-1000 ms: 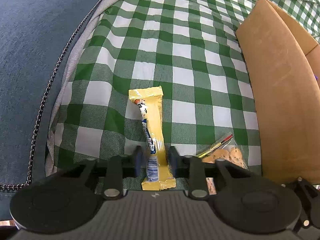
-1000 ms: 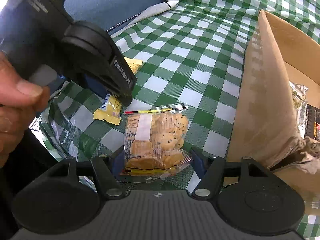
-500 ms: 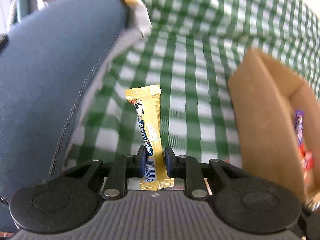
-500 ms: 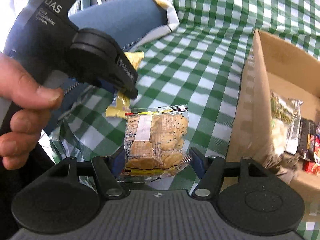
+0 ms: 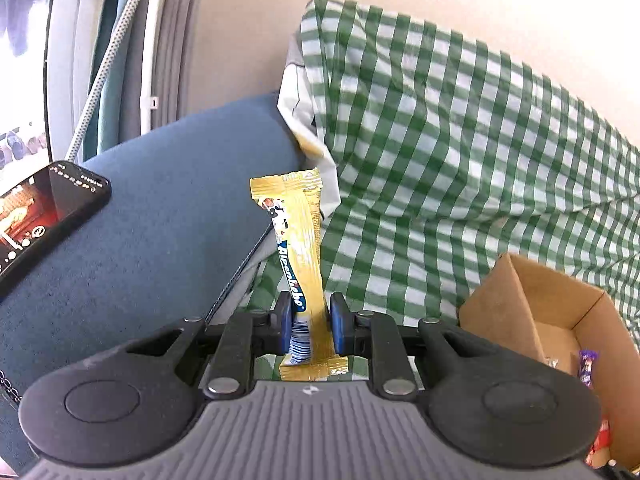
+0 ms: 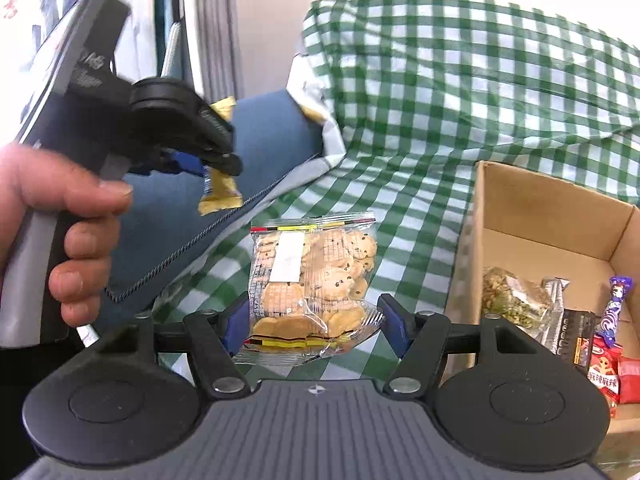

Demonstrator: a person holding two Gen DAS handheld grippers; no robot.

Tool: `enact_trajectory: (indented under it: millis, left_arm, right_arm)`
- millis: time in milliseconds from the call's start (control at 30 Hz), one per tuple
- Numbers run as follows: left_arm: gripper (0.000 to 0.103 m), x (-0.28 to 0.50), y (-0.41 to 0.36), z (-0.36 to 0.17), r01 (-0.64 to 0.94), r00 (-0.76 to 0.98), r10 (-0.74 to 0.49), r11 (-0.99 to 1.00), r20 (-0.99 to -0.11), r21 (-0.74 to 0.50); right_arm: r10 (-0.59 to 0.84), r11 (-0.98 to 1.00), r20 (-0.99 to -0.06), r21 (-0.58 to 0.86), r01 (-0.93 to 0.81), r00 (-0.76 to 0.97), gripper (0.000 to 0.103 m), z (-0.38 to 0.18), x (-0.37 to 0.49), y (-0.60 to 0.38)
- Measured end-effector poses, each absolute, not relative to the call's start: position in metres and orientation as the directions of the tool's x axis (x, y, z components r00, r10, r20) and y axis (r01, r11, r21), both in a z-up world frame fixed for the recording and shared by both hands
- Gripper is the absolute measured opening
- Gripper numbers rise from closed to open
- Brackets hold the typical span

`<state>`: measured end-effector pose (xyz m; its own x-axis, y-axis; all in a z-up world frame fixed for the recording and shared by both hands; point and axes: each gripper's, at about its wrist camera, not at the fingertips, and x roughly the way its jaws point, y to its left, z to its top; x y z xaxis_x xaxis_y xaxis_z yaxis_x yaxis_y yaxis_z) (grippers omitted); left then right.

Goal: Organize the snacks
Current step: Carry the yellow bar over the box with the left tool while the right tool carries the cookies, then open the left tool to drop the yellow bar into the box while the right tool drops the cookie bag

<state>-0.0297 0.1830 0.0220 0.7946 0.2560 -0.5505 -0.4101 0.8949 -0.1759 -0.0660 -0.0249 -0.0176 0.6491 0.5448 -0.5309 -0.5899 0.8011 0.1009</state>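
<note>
My left gripper (image 5: 307, 326) is shut on a long gold candy stick pack (image 5: 298, 248), which stands up between the blue pads, lifted off the cloth. In the right wrist view the same left gripper (image 6: 208, 160), held by a hand (image 6: 68, 236), hangs at the left with the gold pack's end (image 6: 220, 196) sticking out below it. My right gripper (image 6: 314, 326) is shut on a clear bag of small cookies (image 6: 312, 280), also raised above the checked cloth. The open cardboard box (image 6: 532, 216) stands to the right.
The box holds several snacks, among them a green nut bar (image 6: 508, 296) and a purple candy (image 6: 616, 304). A green-and-white checked cloth (image 5: 440, 160) covers the surface. A blue cushion (image 5: 160, 216) with a phone (image 5: 44, 216) on it lies at the left.
Both grippers have risen off the cloth with their snacks and tilted up, so the wall and cushion now show. The left jaws closed tight on the gold pack.
</note>
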Motion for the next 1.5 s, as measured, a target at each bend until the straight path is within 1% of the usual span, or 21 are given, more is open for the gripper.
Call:
enact_trajectory:
  millis: [233,433,667,867,1000,1100,1267,1500]
  left_arm:
    - [0.021,-0.029,0.167,0.025,-0.359,0.820,0.218,0.916,-0.529,-0.180]
    - [0.021,-0.021,0.139,0.029,-0.271,0.857,0.160,0.948,-0.490,-0.165]
    - [0.021,-0.013,0.096,0.032,-0.146,0.895,0.070,0.980,-0.442,-0.139]
    - [0.021,-0.009,0.051,0.033,-0.018,0.920,-0.025,0.994,-0.390,-0.107]
    - [0.022,-0.012,0.015,0.032,0.061,0.933,-0.069,0.998,-0.353,-0.034]
    - [0.021,-0.014,-0.008,0.027,0.123,0.932,-0.110,0.992,-0.346,0.014]
    - [0.021,-0.020,-0.034,0.020,0.193,0.929,-0.158,0.978,-0.334,0.075]
    - [0.021,-0.022,-0.047,0.014,0.230,0.925,-0.182,0.967,-0.334,0.108]
  right_arm:
    - [0.539,0.832,-0.441,0.148,-0.535,0.717,0.068,-0.007,-0.059,-0.047]
    - [0.484,0.874,-0.393,0.177,-0.452,0.782,0.068,0.000,-0.052,-0.074]
    - [0.378,0.925,-0.374,0.187,-0.330,0.847,0.068,-0.002,-0.041,-0.107]
    - [0.213,0.970,-0.338,0.187,-0.156,0.917,0.068,-0.001,-0.037,-0.140]
    - [0.099,0.982,-0.323,0.184,-0.040,0.941,0.068,-0.001,-0.034,-0.160]
    - [0.031,0.981,-0.318,0.192,0.032,0.948,0.069,-0.002,-0.033,-0.175]
    - [-0.017,0.969,-0.345,0.225,0.100,0.939,0.069,-0.009,-0.030,-0.198]
    - [-0.029,0.968,-0.339,0.224,0.110,0.940,0.069,-0.011,-0.028,-0.205]
